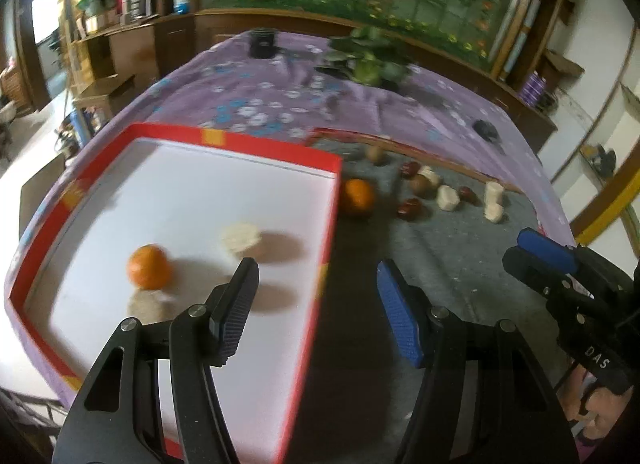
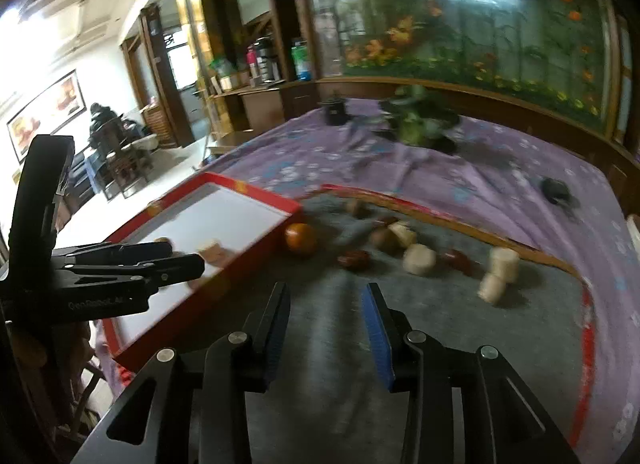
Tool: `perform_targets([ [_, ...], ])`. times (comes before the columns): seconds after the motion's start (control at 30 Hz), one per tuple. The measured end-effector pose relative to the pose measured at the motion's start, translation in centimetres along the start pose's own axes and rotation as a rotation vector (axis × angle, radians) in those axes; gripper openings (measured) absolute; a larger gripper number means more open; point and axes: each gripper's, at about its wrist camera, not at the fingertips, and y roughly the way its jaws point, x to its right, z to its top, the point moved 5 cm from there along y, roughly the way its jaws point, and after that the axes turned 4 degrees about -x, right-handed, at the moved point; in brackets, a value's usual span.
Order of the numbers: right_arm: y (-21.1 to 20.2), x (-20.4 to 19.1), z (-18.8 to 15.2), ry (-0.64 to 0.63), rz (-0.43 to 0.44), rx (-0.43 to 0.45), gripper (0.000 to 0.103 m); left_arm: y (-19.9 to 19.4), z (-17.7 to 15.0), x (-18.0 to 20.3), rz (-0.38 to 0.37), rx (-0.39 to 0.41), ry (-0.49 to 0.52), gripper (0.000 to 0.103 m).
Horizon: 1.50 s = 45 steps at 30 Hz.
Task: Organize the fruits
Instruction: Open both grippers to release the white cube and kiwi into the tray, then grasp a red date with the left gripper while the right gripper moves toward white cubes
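Now both grippers, left gripper (image 1: 318, 284) and right gripper (image 2: 326, 306), hang unclenched and empty; an orange (image 1: 149, 266) sits in the red tray (image 1: 256, 142) at left.

Purple floral cloth (image 1: 280, 88), potted plant (image 1: 372, 60), black cup (image 1: 262, 42).

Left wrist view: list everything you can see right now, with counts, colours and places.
Box: one, red rim, white floor, left.
Oranges: two; one in the box, one on the grey mat.
Pale chunks: two in the box, about four on the mat.
Dark red fruits: about three, on the mat.
Brown fruits: two, on the mat.
Cloth: purple, floral.
Plant: green, far side.
Left gripper: open, empty.
Right gripper: right edge, empty.
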Motion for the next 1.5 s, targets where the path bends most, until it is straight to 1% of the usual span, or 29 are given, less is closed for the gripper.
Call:
perform_targets([
  [0.1, -0.5, 2.2, -0.6, 0.035, -0.023, 0.003, 0.036, 0.9, 0.4, 1.9, -0.033, -0.018, 0.023, 0.062],
  [0.17, -0.7, 3.5, -0.9, 0.063, -0.023, 0.006, 0.036, 1.6, 0.6, 3.4, -0.057, -0.038, 0.039, 0.062],
  [0.27, -0.9, 5.0, -1.5, 0.098, -0.017, 0.004, 0.037, 2.6, 1.2, 5.5, -0.068, -0.046, 0.073, 0.062],
  [0.33, -0.9, 5.9, -1.7, 0.112, -0.017, 0.006, 0.037, 3.5, 1.6, 6.6, -0.072, -0.059, 0.076, 0.062],
  [0.4, -0.9, 6.8, -1.9, 0.126, -0.014, 0.009, 0.037, 4.7, 2.1, 7.5, -0.092, -0.081, 0.055, 0.062],
  [0.57, -1.0, 8.5, -2.3, 0.151, 0.0, 0.01, 0.037, 7.5, 3.2, 8.5, -0.085, -0.123, -0.031, 0.062],
  [0.77, -1.0, 10.4, -2.1, 0.167, 0.025, 0.021, 0.037, 9.8, 4.3, 8.8, -0.043, -0.141, -0.136, 0.062],
  [0.9, -0.8, 11.0, -2.0, 0.178, 0.046, 0.028, 0.037, 11.4, 4.8, 8.4, -0.031, -0.183, -0.217, 0.062],
  [0.97, -0.7, 11.3, -2.0, 0.183, 0.056, 0.031, 0.037, 11.4, 5.0, 8.5, -0.017, -0.175, -0.224, 0.062],
  [1.17, -0.5, 12.0, -2.2, 0.206, 0.085, 0.039, 0.037, 11.8, 5.3, 8.6, 0.016, -0.187, -0.244, 0.061],
  [1.2, -0.4, 12.2, -2.2, 0.213, 0.087, 0.039, 0.037, 11.8, 5.3, 8.5, 0.022, -0.188, -0.245, 0.056],
  [1.23, -0.4, 12.5, -2.3, 0.222, 0.091, 0.039, 0.037, 11.9, 5.4, 8.5, 0.032, -0.19, -0.244, 0.044],
  [1.3, -0.5, 12.9, -2.4, 0.244, 0.105, 0.046, 0.037, 11.9, 5.5, 7.9, 0.062, -0.193, -0.246, 0.03],
  [1.37, -0.5, 13.3, -2.4, 0.259, 0.111, 0.05, 0.037, 11.9, 5.4, 7.6, 0.031, -0.194, -0.251, 0.029],
  [1.5, -0.4, 13.3, -2.4, 0.263, 0.114, 0.048, 0.037, 11.7, 5.2, 7.8, 0.032, -0.187, -0.217, 0.029],
])
